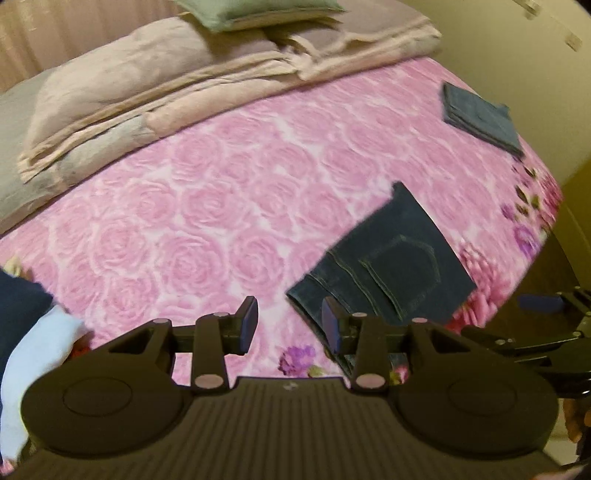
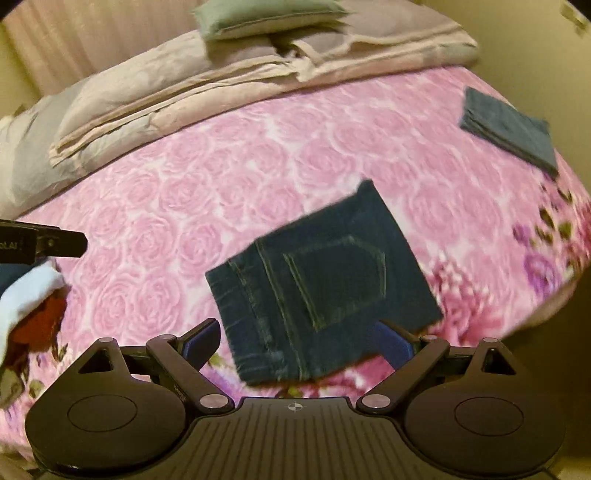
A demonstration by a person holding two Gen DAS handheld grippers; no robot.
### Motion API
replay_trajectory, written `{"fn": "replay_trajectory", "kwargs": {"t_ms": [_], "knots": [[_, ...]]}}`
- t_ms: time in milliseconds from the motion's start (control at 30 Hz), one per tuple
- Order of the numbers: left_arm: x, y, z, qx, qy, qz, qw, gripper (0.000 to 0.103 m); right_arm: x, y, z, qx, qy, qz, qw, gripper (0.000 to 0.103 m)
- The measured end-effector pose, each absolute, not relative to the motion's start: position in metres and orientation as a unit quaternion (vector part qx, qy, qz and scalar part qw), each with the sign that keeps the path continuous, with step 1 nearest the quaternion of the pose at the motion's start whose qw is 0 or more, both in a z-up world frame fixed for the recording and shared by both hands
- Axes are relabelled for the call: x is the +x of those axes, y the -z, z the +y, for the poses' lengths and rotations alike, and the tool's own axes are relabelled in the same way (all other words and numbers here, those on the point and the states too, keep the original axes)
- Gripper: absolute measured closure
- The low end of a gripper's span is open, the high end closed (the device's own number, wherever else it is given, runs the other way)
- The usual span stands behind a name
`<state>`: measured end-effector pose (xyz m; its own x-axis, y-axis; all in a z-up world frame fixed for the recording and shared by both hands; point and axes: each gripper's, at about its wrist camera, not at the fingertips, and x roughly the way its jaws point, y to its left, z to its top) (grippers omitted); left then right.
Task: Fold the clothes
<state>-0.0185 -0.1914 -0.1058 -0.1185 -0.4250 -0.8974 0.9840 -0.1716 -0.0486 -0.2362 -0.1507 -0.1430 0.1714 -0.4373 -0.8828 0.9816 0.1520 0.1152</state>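
Note:
Folded dark denim jeans [image 1: 388,266] [image 2: 317,288] lie flat on the pink rose bedspread [image 1: 207,206], back pocket facing up. My left gripper [image 1: 290,321] hangs above the bed just left of the jeans, open, with only bedspread showing between its blue pads. In the right wrist view my right gripper [image 2: 297,336] hovers over the near edge of the jeans, open wide, its pads apart from the cloth. The right gripper's tip [image 1: 546,306] shows at the right edge of the left wrist view, and the left gripper's tip [image 2: 55,242] at the left edge of the right wrist view.
A second folded grey-blue garment [image 1: 480,118] [image 2: 513,129] lies near the bed's far right edge. Loose clothes, light blue [image 1: 33,350] [image 2: 26,299], navy and red, sit at the left. A folded beige duvet [image 1: 147,92] and a green pillow [image 1: 255,11] fill the back.

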Motion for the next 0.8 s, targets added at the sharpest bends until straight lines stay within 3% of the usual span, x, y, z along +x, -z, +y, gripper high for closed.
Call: {"fn": "replay_trajectory", "kwargs": {"t_ms": [400, 800], "knots": [[-0.092, 0.105, -0.201, 0.301, 0.552, 0.414, 0.658, 0.066, -0.322, 0.137, -0.232, 0.278, 0.429, 0.416, 0.752, 0.01], [-0.203, 0.097, -0.139, 0.277, 0.475, 0.45, 0.704, 0.062, -0.415, 0.14, -0.222, 0.252, 0.328, 0.454, 0.789, 0.01]]}}
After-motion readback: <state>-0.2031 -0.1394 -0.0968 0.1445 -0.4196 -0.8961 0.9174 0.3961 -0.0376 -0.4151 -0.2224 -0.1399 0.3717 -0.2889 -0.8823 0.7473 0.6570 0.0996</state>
